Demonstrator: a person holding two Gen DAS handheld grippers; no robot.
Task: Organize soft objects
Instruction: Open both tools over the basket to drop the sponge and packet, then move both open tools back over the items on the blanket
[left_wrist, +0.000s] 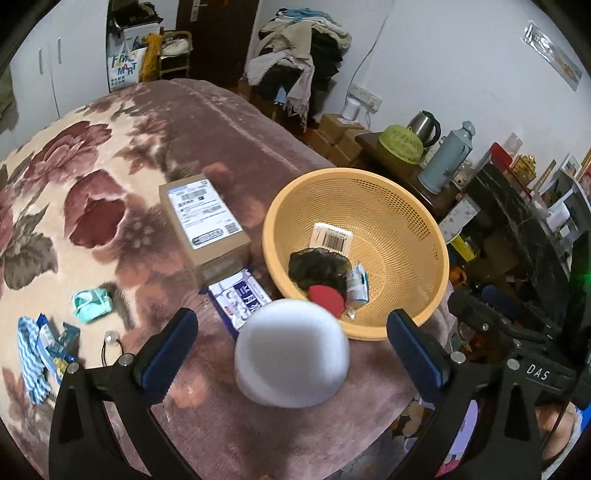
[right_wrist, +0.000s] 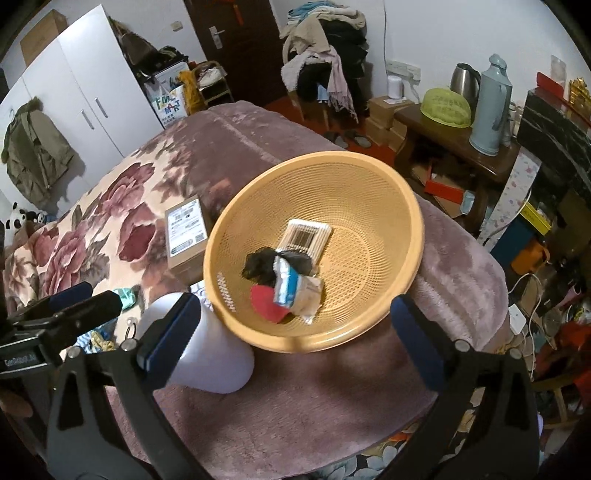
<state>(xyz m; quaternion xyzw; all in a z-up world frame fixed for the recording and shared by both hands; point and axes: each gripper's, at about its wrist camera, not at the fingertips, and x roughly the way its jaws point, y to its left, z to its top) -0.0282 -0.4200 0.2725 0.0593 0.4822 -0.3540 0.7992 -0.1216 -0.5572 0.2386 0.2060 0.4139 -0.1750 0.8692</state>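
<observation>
A white, round foam-like piece (left_wrist: 291, 354) lies on the mauve blanket just in front of the orange mesh basket (left_wrist: 369, 177). My left gripper (left_wrist: 291, 315) stands wide open around it, and neither blue pad touches it. In the right wrist view the same white piece (right_wrist: 214, 362) shows partly behind a finger. My right gripper (right_wrist: 295, 300) is open and holds nothing, over the near rim of the basket (right_wrist: 325, 157). Inside the basket lie a barcoded pack (right_wrist: 306, 236), a black net bundle (right_wrist: 258, 266), a red round pad (right_wrist: 264, 301) and a tissue packet (right_wrist: 291, 288).
A cardboard box (left_wrist: 207, 225) and a blue-and-white packet (left_wrist: 240, 299) lie left of the basket. Further left are a mint-green item (left_wrist: 92, 302), a blue striped cloth (left_wrist: 31, 354) and a pearl hair tie (left_wrist: 109, 338). The bed edge drops off to the right, toward a cluttered side table (right_wrist: 461, 144).
</observation>
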